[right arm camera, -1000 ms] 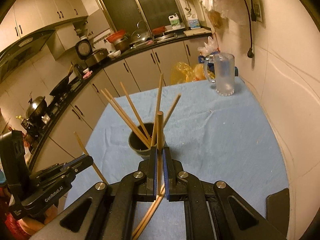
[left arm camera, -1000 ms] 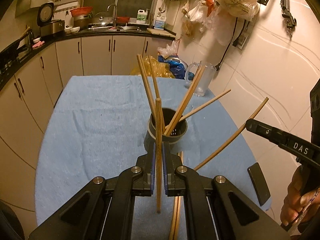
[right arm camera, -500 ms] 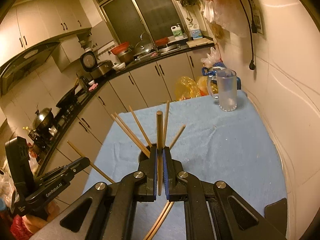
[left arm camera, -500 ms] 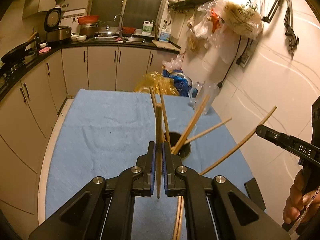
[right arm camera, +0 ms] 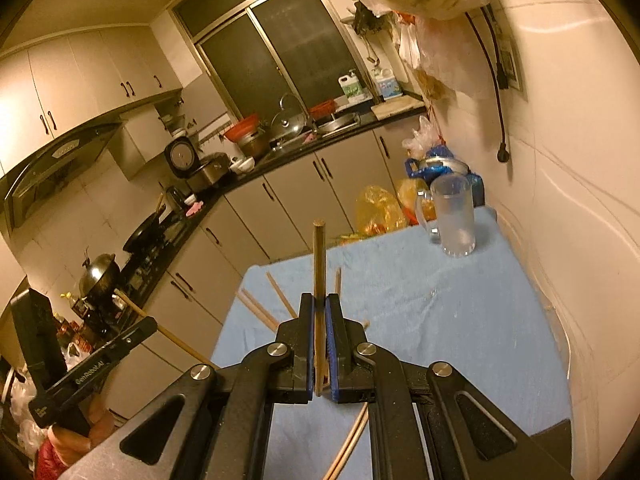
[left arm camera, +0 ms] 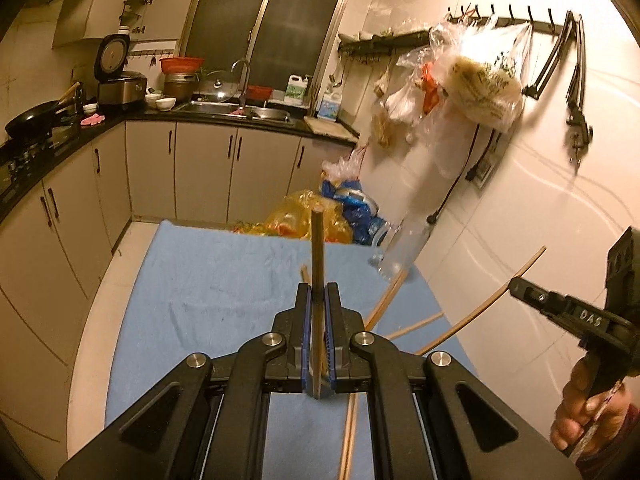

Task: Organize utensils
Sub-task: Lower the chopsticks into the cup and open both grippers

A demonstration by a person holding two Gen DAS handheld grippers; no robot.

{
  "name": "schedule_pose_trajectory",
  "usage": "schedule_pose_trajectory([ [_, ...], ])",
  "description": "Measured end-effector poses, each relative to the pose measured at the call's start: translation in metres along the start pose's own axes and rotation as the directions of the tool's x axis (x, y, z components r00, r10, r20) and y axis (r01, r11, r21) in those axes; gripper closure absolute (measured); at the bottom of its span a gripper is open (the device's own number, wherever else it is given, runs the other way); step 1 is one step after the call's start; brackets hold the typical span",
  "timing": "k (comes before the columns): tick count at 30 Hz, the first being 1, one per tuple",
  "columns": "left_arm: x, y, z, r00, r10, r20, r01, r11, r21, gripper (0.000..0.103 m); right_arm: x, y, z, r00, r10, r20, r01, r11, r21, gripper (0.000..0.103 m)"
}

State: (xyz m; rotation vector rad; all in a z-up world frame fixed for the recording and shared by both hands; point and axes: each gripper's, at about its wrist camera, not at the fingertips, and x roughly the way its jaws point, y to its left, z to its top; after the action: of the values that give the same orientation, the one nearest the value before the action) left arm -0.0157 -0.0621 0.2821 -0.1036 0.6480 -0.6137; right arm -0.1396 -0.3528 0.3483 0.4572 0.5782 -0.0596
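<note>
A: How will these chopsticks handle?

B: Light, thin and stiff by the look, and likely smooth, so one could twist or slide if pinched near an end. I'd judge the hold is best taken away from the tip, with the pads flat on the shaft.

A: And the left hand-held gripper (left arm camera: 317, 312)?

B: Clenched on a dark chopstick (left arm camera: 317, 264) that stands upright between its pads, most of it rising above them and a short end poking out below.

A: The right hand-held gripper (right arm camera: 319, 316)?

B: Likewise clamped on its own chopstick (right arm camera: 319, 268), upright, gripped low on the shaft.

A: The rest?

B: Several loose chopsticks (right arm camera: 256, 312) fan out just beyond and below the fingertips, over the blue-covered tabletop (right arm camera: 460, 312); whatever holds them is hidden behind the jaws.
</note>
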Motion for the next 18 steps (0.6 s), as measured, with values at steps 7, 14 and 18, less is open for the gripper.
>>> schedule_pose_trajectory([
  [7, 0.012, -0.017, 0.022, 0.999, -0.024, 0.027, 0.024, 1.000, 0.005, 0.097, 0.017, 0.003, 0.011, 1.000, -0.001, 0.006, 0.001, 1.000, -0.006, 0.097],
  [14, 0.038, -0.020, 0.017, 1.000, -0.014, -0.009, 0.014, 1.000, -0.001, 0.097, 0.039, -0.001, 0.010, 1.000, -0.005, -0.031, 0.005, 1.000, -0.002, 0.097],
  [18, 0.050, -0.018, 0.011, 1.000, -0.006, -0.030, 0.006, 1.000, -0.013, 0.097, 0.049, -0.002, 0.007, 0.999, -0.006, -0.054, 0.005, 1.000, -0.010, 0.097],
])
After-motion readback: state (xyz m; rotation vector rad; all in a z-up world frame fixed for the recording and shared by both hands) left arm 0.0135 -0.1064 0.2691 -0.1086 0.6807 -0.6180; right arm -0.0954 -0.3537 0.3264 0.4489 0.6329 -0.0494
